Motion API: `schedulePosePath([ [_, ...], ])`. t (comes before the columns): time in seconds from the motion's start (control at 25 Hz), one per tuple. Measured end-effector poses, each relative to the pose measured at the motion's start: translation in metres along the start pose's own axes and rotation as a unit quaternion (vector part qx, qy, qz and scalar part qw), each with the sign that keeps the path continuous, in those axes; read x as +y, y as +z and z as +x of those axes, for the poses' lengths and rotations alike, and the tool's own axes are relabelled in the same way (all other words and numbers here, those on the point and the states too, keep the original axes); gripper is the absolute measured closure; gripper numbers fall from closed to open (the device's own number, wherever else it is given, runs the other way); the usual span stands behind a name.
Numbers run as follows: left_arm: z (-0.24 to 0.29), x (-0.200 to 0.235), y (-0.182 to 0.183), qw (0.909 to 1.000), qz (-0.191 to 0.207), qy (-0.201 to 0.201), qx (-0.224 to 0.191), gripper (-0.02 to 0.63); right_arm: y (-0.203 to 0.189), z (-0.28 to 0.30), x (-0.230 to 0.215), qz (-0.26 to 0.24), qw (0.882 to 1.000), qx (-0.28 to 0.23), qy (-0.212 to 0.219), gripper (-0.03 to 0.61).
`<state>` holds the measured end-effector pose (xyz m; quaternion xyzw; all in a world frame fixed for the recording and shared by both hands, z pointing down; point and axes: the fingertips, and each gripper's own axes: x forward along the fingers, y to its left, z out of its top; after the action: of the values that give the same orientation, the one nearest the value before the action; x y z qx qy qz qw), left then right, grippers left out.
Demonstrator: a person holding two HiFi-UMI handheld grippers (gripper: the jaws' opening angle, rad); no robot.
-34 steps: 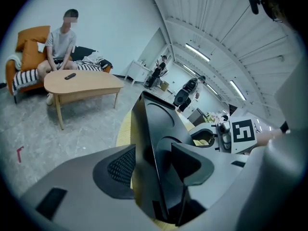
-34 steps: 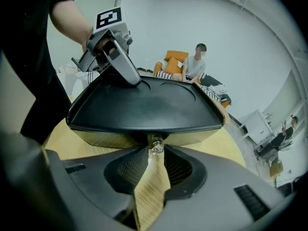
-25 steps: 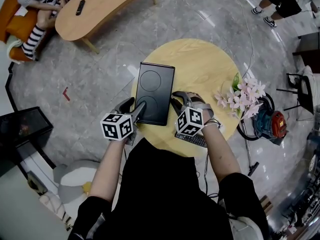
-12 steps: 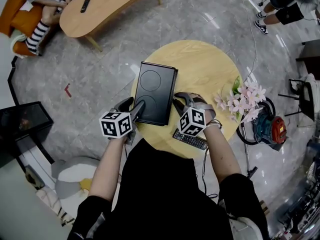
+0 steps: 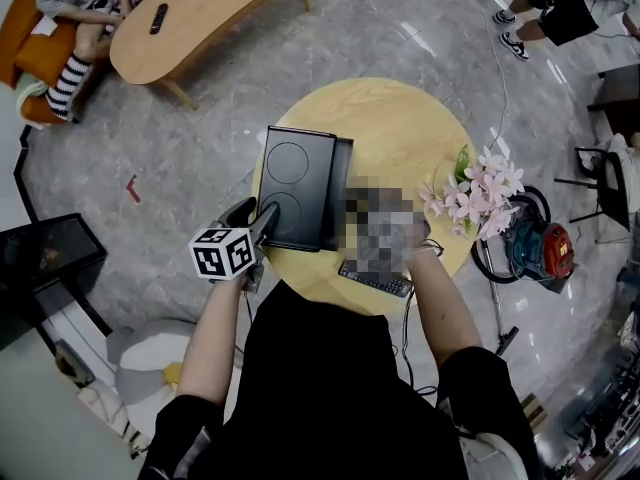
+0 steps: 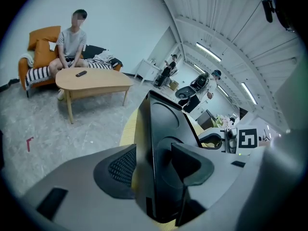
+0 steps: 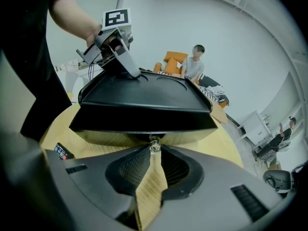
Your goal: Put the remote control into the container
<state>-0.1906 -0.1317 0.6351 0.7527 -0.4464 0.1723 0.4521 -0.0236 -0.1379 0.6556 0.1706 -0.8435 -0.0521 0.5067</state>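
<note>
On the round wooden table [image 5: 400, 128] lies a flat black container [image 5: 297, 186] whose lid bears two pressed circles. My left gripper [image 5: 266, 215] is shut on its left edge, and in the left gripper view [image 6: 155, 163] the thin black panel stands clamped between both pads. In the right gripper view my right gripper [image 7: 154, 147] pinches a small metal clasp [image 7: 154, 143] under the container's [image 7: 144, 97] raised side. A blurred patch hides that gripper in the head view. The dark remote control [image 5: 376, 280] lies by the table's near edge, its end [image 7: 62, 151] visible at the left.
Pink flowers [image 5: 475, 196] stand at the table's right rim. A red and blue appliance [image 5: 538, 250] sits on the floor beyond. A long wooden coffee table [image 5: 200, 13] is at the far left with a seated person [image 6: 72, 44] behind it. A black cabinet [image 5: 45, 258] stands at left.
The container's top has shifted left, and a black strip now shows along its right side. The right hand moved slightly left with it. The left gripper keeps its hold.
</note>
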Motion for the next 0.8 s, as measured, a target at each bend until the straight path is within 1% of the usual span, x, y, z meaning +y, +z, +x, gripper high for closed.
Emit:
schedulePosePath([
  [0.56, -0.001, 0.001, -0.002, 0.9999, -0.015, -0.002, -0.004, 0.385, -0.033, -0.016, -0.004, 0.022, 0.999, 0.025, -0.021, 0.503],
  [0.8, -0.001, 0.002, -0.002, 0.9997, -0.023, -0.001, -0.009, 0.385, -0.042, -0.020, -0.006, 0.030, 0.999, 0.030, -0.025, 0.503],
])
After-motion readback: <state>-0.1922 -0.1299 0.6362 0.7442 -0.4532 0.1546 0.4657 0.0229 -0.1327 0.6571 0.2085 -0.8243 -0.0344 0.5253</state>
